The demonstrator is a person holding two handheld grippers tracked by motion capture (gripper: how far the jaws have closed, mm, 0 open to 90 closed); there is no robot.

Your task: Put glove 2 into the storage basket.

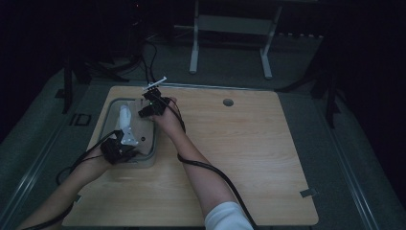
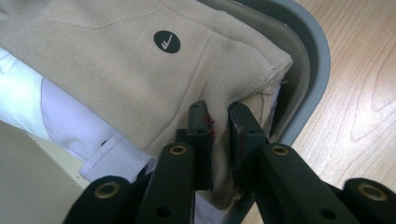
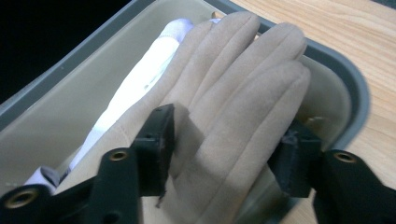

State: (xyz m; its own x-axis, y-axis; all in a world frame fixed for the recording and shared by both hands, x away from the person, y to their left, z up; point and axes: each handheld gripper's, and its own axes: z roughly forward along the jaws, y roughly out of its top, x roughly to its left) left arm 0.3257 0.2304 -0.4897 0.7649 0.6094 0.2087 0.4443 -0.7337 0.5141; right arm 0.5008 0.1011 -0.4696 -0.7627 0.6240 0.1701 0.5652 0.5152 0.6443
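- The beige suede-like fabric glove [image 3: 224, 107] is lying inside the grey shallow rectangular plastic tray [image 2: 303, 93], flat on a white fabric glove [image 3: 135, 88], apparently because the work in hand is laying gloves into the tray.
- The left gripper [image 2: 218, 135] is pinching a fold of the beige glove's cuff corner between its pressed-together jaws, at the tray's near rim; this hold is likely keeping the cuff end steady while the other end is being settled.
- The right gripper [image 3: 224, 154] is standing over the glove's finger end, toward the tray's far end; its jaws are spread to either side of the glove's fingers, and the pads are not pressing the fabric, so I judge it is letting go, not taking hold.
- In the high view the tray [image 1: 152, 143] is sitting at the left part of the light wooden tabletop [image 1: 249, 158], with the left gripper [image 1: 117, 148] at its near end and the right gripper [image 1: 152, 108] at its far end.
- The glove's fingertips are lying close to the tray's curved corner wall, and the cuff corner is touching the rim, so little slack is remaining inside the tray.
- To the right of the tray the tabletop is lying bare, giving both hands open room for withdrawing upward and sideways.
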